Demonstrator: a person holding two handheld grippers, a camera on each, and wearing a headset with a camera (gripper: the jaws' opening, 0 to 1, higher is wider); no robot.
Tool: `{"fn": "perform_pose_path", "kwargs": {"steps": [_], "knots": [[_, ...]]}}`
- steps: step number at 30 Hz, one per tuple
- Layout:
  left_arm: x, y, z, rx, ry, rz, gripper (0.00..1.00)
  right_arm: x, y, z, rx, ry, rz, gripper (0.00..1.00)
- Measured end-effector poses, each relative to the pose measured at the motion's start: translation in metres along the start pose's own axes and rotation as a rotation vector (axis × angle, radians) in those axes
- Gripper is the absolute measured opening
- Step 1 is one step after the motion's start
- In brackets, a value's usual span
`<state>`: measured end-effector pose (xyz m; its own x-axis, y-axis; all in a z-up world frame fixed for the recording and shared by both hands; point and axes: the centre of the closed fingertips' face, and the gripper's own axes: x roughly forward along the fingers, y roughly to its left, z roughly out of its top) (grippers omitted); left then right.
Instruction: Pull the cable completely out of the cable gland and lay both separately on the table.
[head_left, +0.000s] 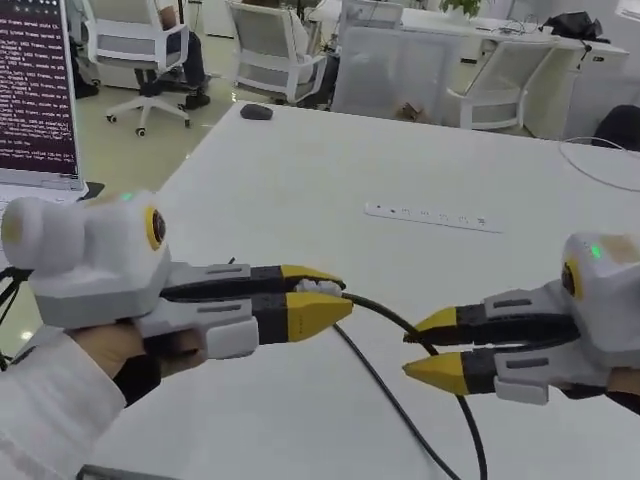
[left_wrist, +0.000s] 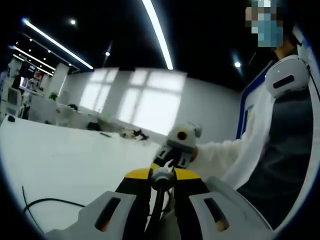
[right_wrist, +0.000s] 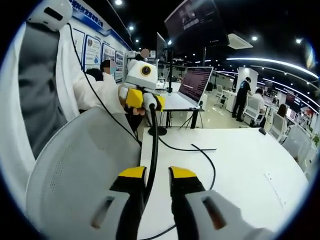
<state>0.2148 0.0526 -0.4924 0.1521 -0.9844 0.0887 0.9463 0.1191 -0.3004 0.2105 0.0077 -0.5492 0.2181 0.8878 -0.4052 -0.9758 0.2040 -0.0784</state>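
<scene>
My left gripper (head_left: 335, 295) is shut on a small white cable gland (head_left: 318, 289), held above the white table (head_left: 300, 180). A black cable (head_left: 385, 315) leaves the gland, arcs to the right and passes between the yellow jaws of my right gripper (head_left: 420, 350), which stand open around it. From there the cable drops toward the table's near edge. In the left gripper view the gland (left_wrist: 162, 176) sits between the jaws, with the right gripper (left_wrist: 167, 159) just beyond. In the right gripper view the cable (right_wrist: 152, 140) runs along the left jaw up to the gland (right_wrist: 149, 101).
A white power strip (head_left: 432, 216) lies mid-table and a dark mouse (head_left: 256, 112) sits at the far edge. A monitor (head_left: 35, 90) stands at the left, with office chairs (head_left: 275, 50) behind. A grey mesh chair back (right_wrist: 75, 160) is close by.
</scene>
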Motion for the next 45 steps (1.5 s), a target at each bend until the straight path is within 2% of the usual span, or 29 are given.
{"fn": "perform_pose_path", "kwargs": {"steps": [7, 13, 17, 20, 32, 34, 37, 45], "knots": [[0.004, -0.003, -0.006, -0.009, 0.024, -0.019, 0.17, 0.012, 0.002, 0.036, -0.028, -0.083, -0.004, 0.21], [0.005, -0.004, -0.008, -0.007, 0.034, -0.024, 0.17, 0.021, 0.006, 0.038, -0.051, -0.074, 0.014, 0.16], [0.004, -0.002, -0.008, -0.004, 0.034, -0.014, 0.17, 0.021, 0.007, 0.041, -0.053, -0.094, 0.029, 0.07], [0.004, -0.001, -0.008, -0.008, 0.033, -0.010, 0.17, 0.021, 0.008, 0.043, -0.064, -0.108, 0.027, 0.04], [0.005, -0.002, -0.009, -0.003, 0.043, -0.012, 0.17, 0.021, 0.009, 0.040, -0.068, -0.127, 0.026, 0.04], [0.004, -0.001, -0.008, -0.002, 0.039, -0.007, 0.17, 0.019, 0.007, 0.038, -0.088, -0.138, 0.017, 0.04], [0.003, 0.001, -0.006, -0.003, 0.027, 0.002, 0.17, 0.016, 0.003, 0.036, -0.070, -0.151, 0.006, 0.04], [0.000, 0.005, -0.002, -0.003, 0.015, 0.020, 0.17, 0.006, -0.011, 0.008, -0.022, -0.097, -0.043, 0.04]]}}
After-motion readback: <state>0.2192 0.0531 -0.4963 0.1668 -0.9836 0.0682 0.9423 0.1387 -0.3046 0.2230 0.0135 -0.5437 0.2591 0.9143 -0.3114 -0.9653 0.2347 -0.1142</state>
